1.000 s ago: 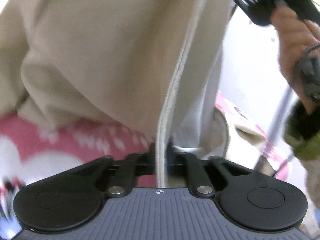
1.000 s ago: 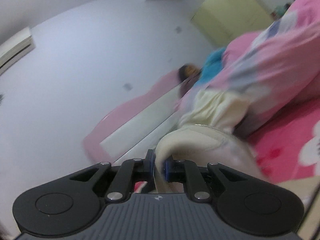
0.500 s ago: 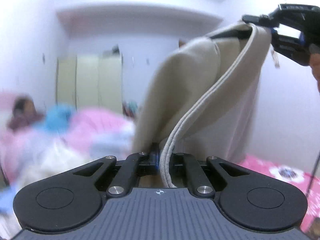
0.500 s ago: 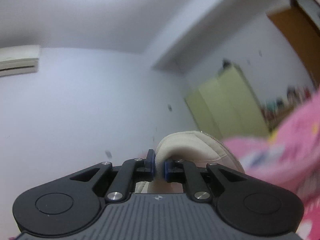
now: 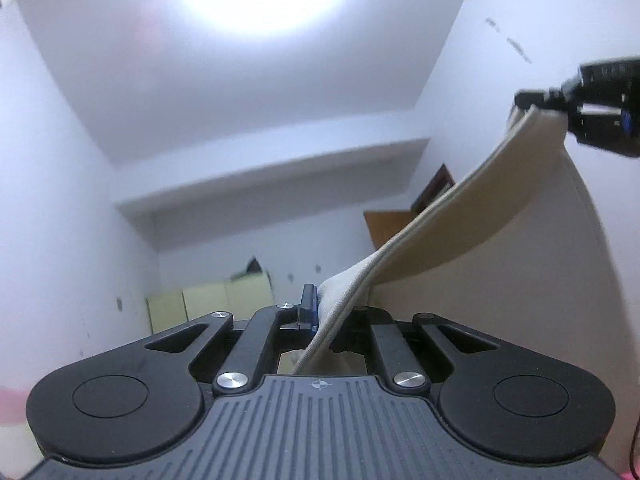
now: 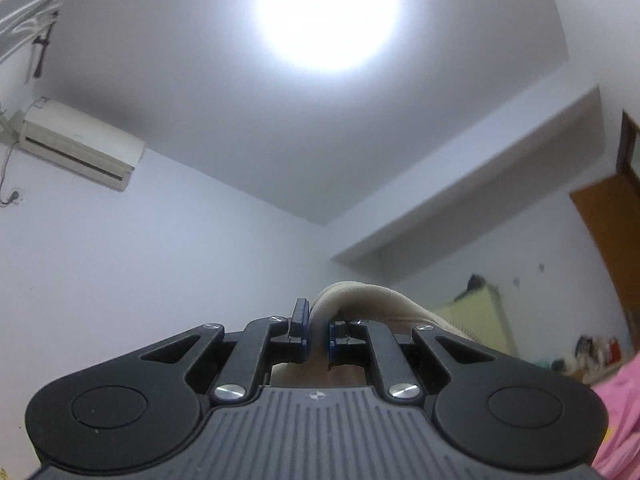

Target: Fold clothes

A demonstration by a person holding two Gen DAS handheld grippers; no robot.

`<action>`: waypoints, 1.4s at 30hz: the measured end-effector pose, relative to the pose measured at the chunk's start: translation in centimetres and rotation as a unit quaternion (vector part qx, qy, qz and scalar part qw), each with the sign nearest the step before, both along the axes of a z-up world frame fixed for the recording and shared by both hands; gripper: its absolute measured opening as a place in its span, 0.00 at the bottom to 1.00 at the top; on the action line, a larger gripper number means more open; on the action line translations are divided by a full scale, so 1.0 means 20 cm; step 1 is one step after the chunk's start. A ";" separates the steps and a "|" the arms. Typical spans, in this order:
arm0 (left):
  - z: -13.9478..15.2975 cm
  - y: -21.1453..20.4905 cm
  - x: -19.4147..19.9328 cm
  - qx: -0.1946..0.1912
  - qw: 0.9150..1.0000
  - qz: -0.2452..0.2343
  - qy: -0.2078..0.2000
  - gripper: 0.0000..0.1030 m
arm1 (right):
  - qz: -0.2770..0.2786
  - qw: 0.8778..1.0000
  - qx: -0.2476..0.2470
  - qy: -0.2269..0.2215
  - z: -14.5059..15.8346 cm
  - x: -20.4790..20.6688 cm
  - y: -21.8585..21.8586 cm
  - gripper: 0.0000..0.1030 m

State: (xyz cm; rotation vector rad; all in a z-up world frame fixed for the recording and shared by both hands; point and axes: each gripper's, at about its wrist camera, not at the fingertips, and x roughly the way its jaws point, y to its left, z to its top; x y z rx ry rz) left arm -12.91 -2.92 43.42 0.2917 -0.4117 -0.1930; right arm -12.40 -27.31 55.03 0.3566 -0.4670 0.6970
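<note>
- Garment (image 5: 472, 248): beige, held up in the air, stretched from the left gripper (image 5: 326, 314) up and over to the right gripper (image 5: 560, 108), rest of it hanging down on the right side of the left view.
- Left jaws clamped on the piped edge, right at the fingertips.
- Right gripper (image 6: 318, 330) pinched shut on a bunched fold of the same cloth, draping off to its right.
- Long axis of that held edge: running left gripper to right gripper, right end sitting higher.
- Both cameras tilted up at the ceiling light (image 6: 326, 12), so bed mostly out of sight, just a pink sliver (image 6: 618, 408) low right.
- Probably next: level both ends and bring it down flat, can't see where it'd land though.
</note>
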 end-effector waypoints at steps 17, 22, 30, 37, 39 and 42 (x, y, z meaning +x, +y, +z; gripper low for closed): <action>-0.14 0.08 0.16 -0.010 0.996 -0.072 0.050 0.04 | -0.035 0.999 -0.002 0.001 -0.29 -0.01 -0.03 0.10; -0.26 0.08 0.46 -0.018 0.992 -0.070 0.100 0.04 | -0.045 0.999 0.002 0.023 -0.41 0.12 -0.05 0.10; -0.56 -0.02 1.07 -0.010 0.980 -0.036 0.196 0.04 | -0.091 0.990 -0.005 0.109 -0.70 0.71 -0.07 0.10; -1.02 -0.25 1.74 0.016 0.948 0.004 0.319 0.04 | -0.129 0.960 -0.023 0.246 -1.15 1.50 -0.11 0.10; -1.19 -0.29 1.88 0.018 0.938 0.022 0.347 0.05 | -0.138 0.947 -0.032 0.289 -1.32 1.73 -0.14 0.10; -1.47 -0.33 2.08 0.012 0.918 0.046 0.393 0.05 | -0.146 0.923 -0.034 0.354 -1.62 2.03 -0.19 0.10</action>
